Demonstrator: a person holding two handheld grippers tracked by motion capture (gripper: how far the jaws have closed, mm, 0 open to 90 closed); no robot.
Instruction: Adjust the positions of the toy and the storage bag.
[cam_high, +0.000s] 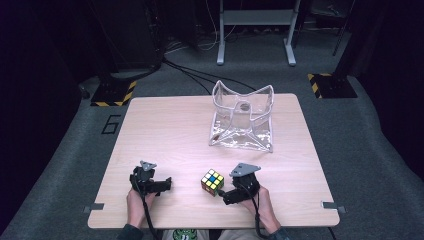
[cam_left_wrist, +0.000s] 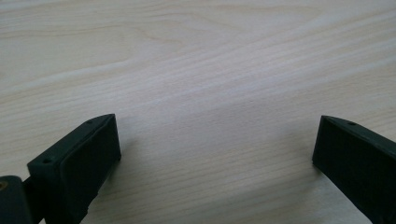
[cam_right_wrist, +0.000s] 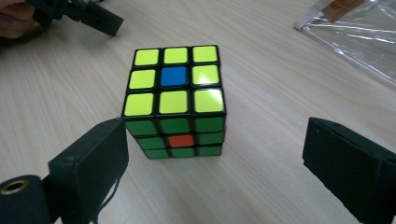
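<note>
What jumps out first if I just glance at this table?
The colourful puzzle cube, yellow face up with a blue centre, stands near the table's front edge, just ahead of the open right gripper. Farther back stands a clear plastic bag, gaping open.

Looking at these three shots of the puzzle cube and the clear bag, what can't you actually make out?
- Puzzle cube: its far sides and underside are turned away in the right gripper view; the high view is too small for stickers.
- Clear plastic bag: a small round thing inside is too small to identify in the high view; the right gripper view's edge cuts the bag off.
- Left gripper: the frame's lower edge crops its open jaws.
</note>
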